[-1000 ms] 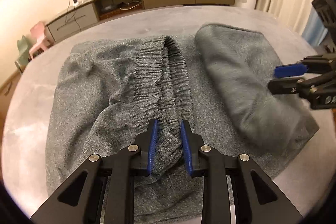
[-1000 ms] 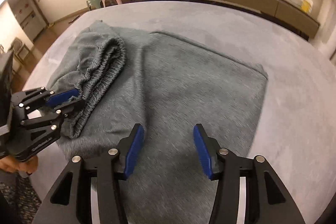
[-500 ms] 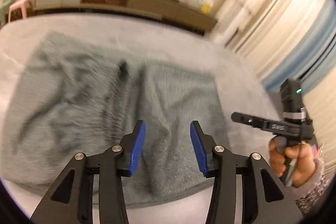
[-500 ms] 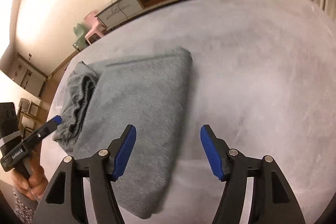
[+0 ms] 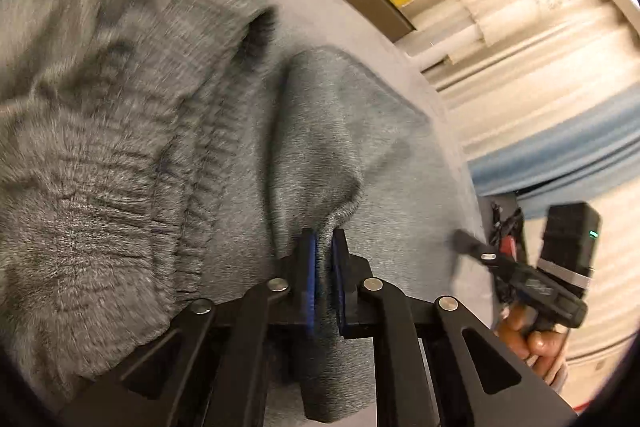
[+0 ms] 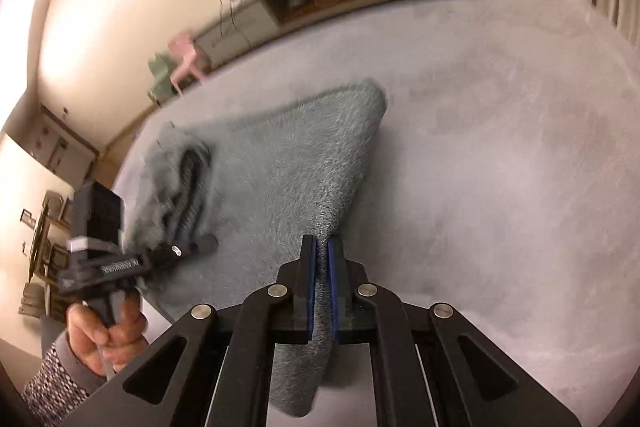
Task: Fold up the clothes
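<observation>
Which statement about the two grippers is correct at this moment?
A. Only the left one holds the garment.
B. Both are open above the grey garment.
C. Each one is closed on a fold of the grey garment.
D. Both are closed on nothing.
C: the left gripper and the right gripper each pinch a fold of the grey garment between their blue pads.

My right gripper (image 6: 323, 247) has just closed its jaws on the near edge of the grey garment (image 6: 280, 171), pinching the fabric up off the pale surface (image 6: 500, 167); the left gripper (image 6: 200, 247) sits at its bunched waistband.
</observation>
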### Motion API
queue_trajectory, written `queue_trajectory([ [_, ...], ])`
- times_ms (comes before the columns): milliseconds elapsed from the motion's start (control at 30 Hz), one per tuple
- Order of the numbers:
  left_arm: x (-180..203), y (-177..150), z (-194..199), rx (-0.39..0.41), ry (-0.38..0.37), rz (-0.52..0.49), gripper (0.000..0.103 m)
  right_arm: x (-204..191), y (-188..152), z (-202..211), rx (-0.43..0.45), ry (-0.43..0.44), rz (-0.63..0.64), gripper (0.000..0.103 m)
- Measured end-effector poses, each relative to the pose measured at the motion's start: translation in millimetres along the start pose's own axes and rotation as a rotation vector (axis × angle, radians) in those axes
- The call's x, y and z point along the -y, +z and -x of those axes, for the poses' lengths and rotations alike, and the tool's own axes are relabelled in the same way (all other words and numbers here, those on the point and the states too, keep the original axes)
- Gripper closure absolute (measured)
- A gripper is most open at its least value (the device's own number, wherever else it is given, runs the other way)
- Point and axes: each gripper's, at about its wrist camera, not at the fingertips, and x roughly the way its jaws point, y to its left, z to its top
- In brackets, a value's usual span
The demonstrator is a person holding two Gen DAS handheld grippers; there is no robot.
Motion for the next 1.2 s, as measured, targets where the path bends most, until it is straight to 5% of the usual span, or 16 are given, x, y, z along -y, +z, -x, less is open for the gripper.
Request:
queue_trajectory([
  [100,10.2,-2.4,22.4,0.040,0.033,-0.046,0.079,5.6,-1.1,-6.8,-0.008,-0.058,-0.010,0.089],
  [233,13.3,-12.1,60.1,0.098,0.127,-0.139,0.067,-2.3,5.5,22.7,0.143,-0.114,0.001,0.070],
  [333,11.2,-19.2,76.7,0.119,0.198,-0.215,0.067,-23.9,13.8,33.2,0.161,0.024,0.022,0.063],
  [433,10.8,-27.5,91.6,0.150,0.232,-0.275,0.067,-65.5,24.8,9.1,0.064,0.186,0.071,0.040],
  [500,4.6,-31.4,95.7,0.158,0.277,-0.284,0.067,-101.1,31.5,-17.5,-0.008,0.271,0.110,0.037],
  [600,-10.9,-24.0,102.9,0.167,0.307,-0.252,0.067,-144.5,35.4,-62.1,-0.096,0.284,0.144,0.030],
  [767,-32.7,-19.7,142.8,0.241,0.303,-0.152,0.067,-174.7,31.3,-130.8,-0.189,0.127,0.107,0.036],
  [800,-36.8,-18.6,150.6,0.256,0.298,-0.131,0.067,-180.2,31.4,-131.3,-0.162,0.121,0.121,0.064],
  [900,-43.9,-15.7,167.4,0.293,0.263,-0.092,0.067,-195.4,34.8,-131.2,-0.143,0.224,0.102,0.077],
  [967,-47.0,-16.6,172.8,0.296,0.240,-0.083,0.067,-204.3,36.7,-132.0,-0.130,0.288,0.084,0.079],
  [1100,-52.1,-20.2,146.2,0.195,0.262,-0.088,0.067,-196.3,28.2,-156.0,-0.170,0.213,0.057,0.077],
  [1200,-55.0,-24.9,131.8,0.151,0.324,-0.101,0.067,-188.7,27.2,-153.8,-0.192,0.238,0.051,0.073],
])
